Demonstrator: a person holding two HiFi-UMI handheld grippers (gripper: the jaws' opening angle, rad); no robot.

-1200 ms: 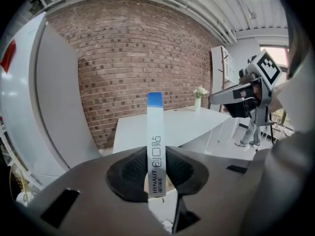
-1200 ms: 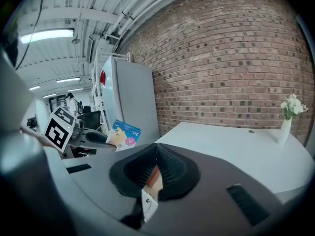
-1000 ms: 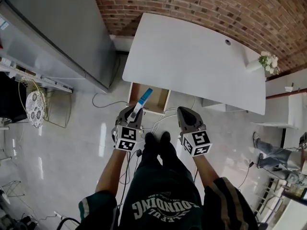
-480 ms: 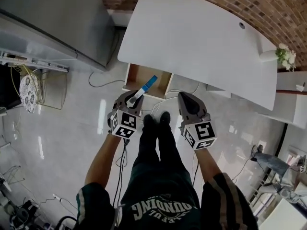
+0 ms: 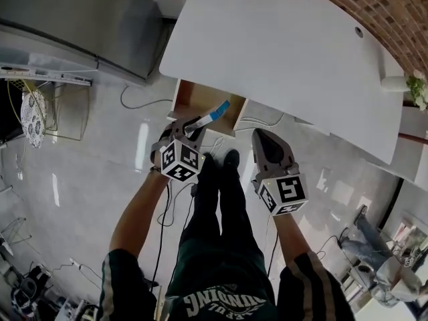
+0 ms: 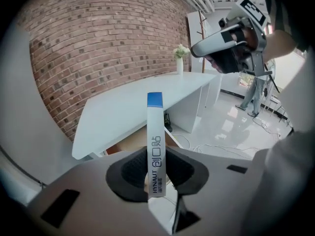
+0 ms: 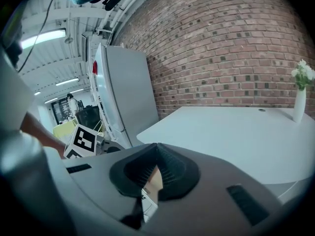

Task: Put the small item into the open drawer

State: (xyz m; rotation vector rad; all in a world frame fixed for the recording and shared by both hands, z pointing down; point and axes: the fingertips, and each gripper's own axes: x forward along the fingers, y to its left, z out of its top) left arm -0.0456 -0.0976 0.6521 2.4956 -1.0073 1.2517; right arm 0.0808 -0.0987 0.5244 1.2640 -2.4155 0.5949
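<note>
A slim white box with a blue end sticks out of my left gripper, which is shut on its lower part. In the left gripper view the box stands upright between the pads, blue end up. In the head view its blue end lies over the front of the open wooden drawer under the white table. My right gripper is level with the left one, over the floor just right of the drawer. Its pads meet with nothing between them.
A grey fridge stands left of the table. White cables run over the glossy floor in front of the drawer. A white vase with flowers sits at the table's far right. The person's legs and shoes are between the grippers.
The table and drawer have come nearer in the head view. My left gripper has turned, so the box now points more to the right across the drawer's front. The right gripper stays shut.
</note>
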